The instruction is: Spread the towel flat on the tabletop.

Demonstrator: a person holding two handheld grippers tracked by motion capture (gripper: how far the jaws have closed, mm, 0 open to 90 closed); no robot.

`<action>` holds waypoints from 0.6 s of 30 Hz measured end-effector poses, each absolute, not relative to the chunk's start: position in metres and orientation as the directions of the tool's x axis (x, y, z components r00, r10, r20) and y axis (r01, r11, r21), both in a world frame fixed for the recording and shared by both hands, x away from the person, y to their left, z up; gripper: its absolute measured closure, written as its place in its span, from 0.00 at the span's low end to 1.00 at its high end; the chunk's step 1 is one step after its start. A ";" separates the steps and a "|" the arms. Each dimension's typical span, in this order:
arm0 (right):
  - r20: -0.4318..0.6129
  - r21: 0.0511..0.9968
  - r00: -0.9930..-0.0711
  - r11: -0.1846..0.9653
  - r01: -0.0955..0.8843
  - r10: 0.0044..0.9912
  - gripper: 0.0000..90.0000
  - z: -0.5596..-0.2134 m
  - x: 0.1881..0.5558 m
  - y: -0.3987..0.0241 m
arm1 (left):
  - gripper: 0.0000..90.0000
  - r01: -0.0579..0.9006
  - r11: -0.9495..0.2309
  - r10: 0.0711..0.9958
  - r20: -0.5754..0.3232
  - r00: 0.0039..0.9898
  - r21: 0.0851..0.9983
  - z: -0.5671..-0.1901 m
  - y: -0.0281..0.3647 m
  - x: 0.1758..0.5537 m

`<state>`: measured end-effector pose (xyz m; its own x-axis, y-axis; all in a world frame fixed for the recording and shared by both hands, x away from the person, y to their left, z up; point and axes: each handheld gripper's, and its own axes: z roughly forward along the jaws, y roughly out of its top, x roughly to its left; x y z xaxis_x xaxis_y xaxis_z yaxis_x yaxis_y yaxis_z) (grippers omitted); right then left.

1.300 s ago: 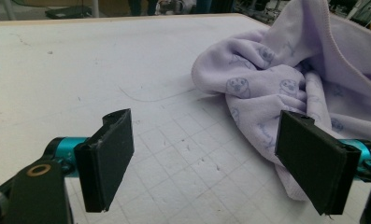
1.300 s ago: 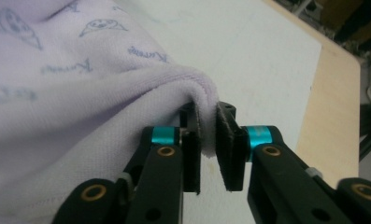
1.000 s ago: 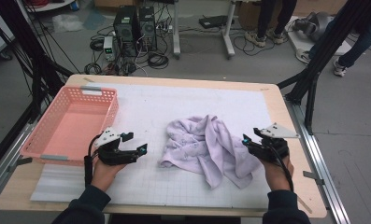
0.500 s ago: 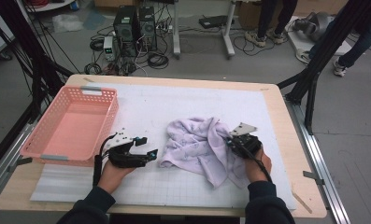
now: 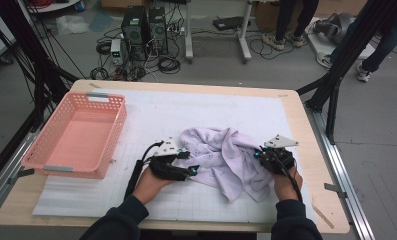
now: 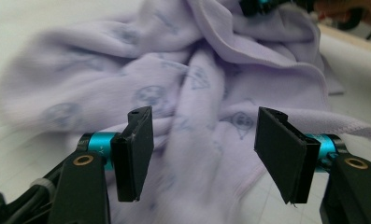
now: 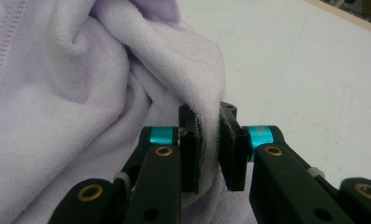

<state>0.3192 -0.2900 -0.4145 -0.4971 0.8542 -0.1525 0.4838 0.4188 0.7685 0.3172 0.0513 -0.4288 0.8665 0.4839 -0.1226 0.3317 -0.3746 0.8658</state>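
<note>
From the high view, the crumpled lilac towel (image 5: 226, 160) is lying on the white mat (image 5: 196, 115) in the middle of the table (image 5: 316, 150), well right of the empty pink basket (image 5: 76, 137), and both hands have closed in on it since a second ago: the left gripper (image 5: 188, 162) is now arriving at its left edge, the right gripper (image 5: 260, 154) sitting on its right edge. Over to the left gripper view: the left gripper's (image 6: 204, 158) jaws have just been narrowing but are standing apart, towel folds between them, pads not yet pressing. In the right gripper view, the right gripper (image 7: 212, 149) is clamping a thick fold of towel (image 7: 80, 93), jaws nearly together. So one edge looks secured; the left grip likely comes next before any lifting or spreading.
</note>
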 end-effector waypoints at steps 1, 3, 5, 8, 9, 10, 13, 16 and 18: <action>-0.150 0.770 -0.496 0.416 0.483 0.855 0.89 -0.414 0.319 -0.291 | 0.42 0.332 -0.375 0.484 -0.123 0.866 0.866 -0.429 0.051 0.317; -0.145 0.772 -0.498 0.412 0.484 0.855 0.88 -0.414 0.319 -0.291 | 0.40 0.325 -0.434 0.477 -0.091 0.874 0.841 -0.434 0.035 0.319; -0.144 0.772 -0.500 0.413 0.483 0.854 0.88 -0.414 0.319 -0.291 | 0.38 0.325 -0.445 0.476 -0.087 0.875 0.835 -0.436 0.031 0.320; -0.147 0.772 -0.504 0.417 0.480 0.851 0.88 -0.415 0.319 -0.290 | 0.40 0.275 -0.533 0.476 0.014 0.879 0.800 -0.440 0.020 0.318; -0.147 0.772 -0.504 0.417 0.480 0.851 0.88 -0.415 0.319 -0.290 | 0.47 0.275 -0.533 0.476 0.014 0.879 0.800 -0.440 0.020 0.318; -0.150 0.768 -0.508 0.424 0.480 0.848 0.88 -0.415 0.319 -0.289 | 0.61 0.248 -0.566 0.475 0.066 0.877 0.786 -0.441 0.018 0.317; -0.153 0.766 -0.509 0.427 0.480 0.847 0.89 -0.415 0.319 -0.289 | 0.88 0.250 -0.552 0.483 0.061 0.874 0.796 -0.438 0.027 0.320; -0.163 0.757 -0.502 0.434 0.488 0.850 0.91 -0.415 0.318 -0.291 | 0.90 0.274 -0.498 0.498 0.013 0.867 0.823 -0.434 0.037 0.323; -0.165 0.756 -0.492 0.430 0.494 0.855 0.92 -0.415 0.317 -0.294 | 0.91 0.292 -0.460 0.559 0.018 0.829 0.838 -0.428 0.058 0.331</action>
<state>0.3173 -0.2940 -0.4150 -0.4919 0.8548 -0.1655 0.4938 0.4305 0.7556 0.3314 0.0578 -0.4282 0.8293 0.5585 0.0180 0.2920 -0.4605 0.8383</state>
